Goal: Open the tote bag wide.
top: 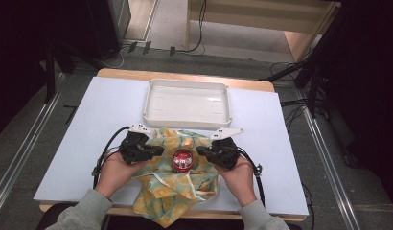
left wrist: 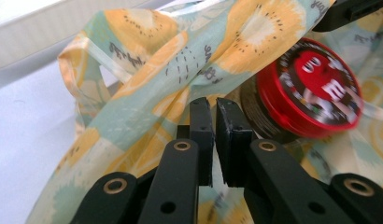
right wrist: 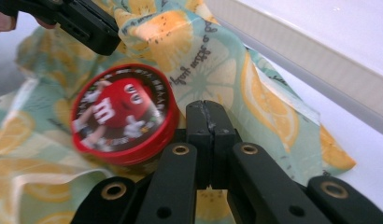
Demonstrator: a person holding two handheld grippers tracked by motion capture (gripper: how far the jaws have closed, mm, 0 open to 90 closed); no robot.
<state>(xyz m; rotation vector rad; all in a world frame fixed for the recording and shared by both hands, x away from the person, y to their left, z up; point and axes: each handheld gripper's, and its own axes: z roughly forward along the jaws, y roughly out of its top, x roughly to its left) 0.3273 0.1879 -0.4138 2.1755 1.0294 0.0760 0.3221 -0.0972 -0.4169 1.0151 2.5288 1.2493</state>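
Observation:
A cloth (top: 175,191) printed with yellow citrus slices lies crumpled at the table's near middle. On it sits a round red tin (top: 183,159) with a cartoon candy figure on its lid. My left gripper (top: 156,151) is just left of the tin, and my right gripper (top: 200,150) is just right of it. In the left gripper view the left gripper (left wrist: 214,116) has its jaws almost touching, pinching a fold of cloth (left wrist: 147,93) beside the tin (left wrist: 315,88). In the right gripper view the right gripper (right wrist: 209,116) is shut on the cloth (right wrist: 217,70), next to the tin (right wrist: 119,112).
An empty white tray (top: 185,82) stands behind the cloth at the table's far middle. The white tabletop (top: 98,124) is bare to the left and right. The cloth's near corner hangs over the front edge. Cables lie on the floor beyond.

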